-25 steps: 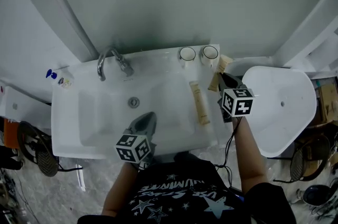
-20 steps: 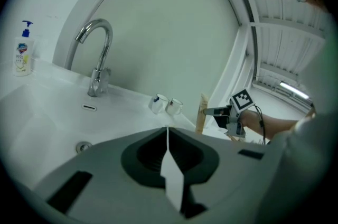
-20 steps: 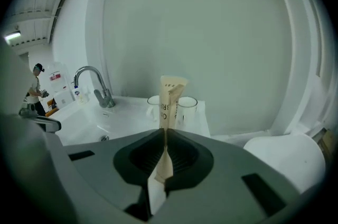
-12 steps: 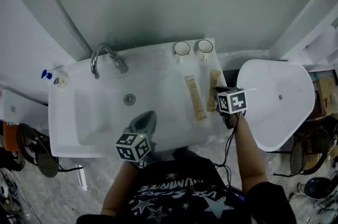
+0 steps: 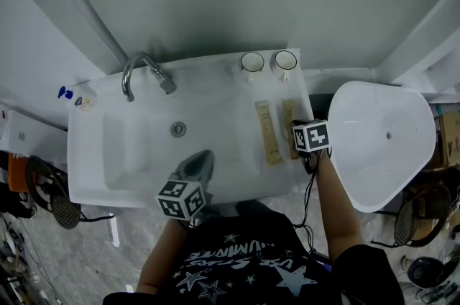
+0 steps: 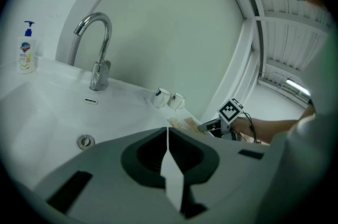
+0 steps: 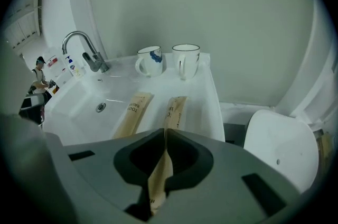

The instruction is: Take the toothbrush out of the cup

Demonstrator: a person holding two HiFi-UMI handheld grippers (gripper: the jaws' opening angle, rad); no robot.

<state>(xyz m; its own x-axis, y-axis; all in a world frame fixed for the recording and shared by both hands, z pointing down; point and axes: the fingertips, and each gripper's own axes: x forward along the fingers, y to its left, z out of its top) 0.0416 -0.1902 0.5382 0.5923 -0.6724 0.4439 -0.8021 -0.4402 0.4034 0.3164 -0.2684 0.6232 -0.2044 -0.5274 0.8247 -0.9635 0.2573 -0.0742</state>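
The right gripper [image 7: 165, 136] has its jaws clamped on the near end of a wrapped toothbrush [image 7: 176, 106], likely to lay it flat on the sink [image 7: 210, 99] ledge, already out of the cups [image 7: 185, 60]. Its long axis runs front to back, with the far end towards the cups, parallel to a second packet [image 7: 133, 111]. The left gripper [image 6: 168, 133] hovers idle, jaws together and empty.

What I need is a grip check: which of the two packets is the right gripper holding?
The packet nearer the sink's right edge: the right gripper pinches its end. The other packet lies free.

Shut left claw [image 6: 168, 133] facing white sink [image 6: 47, 106]
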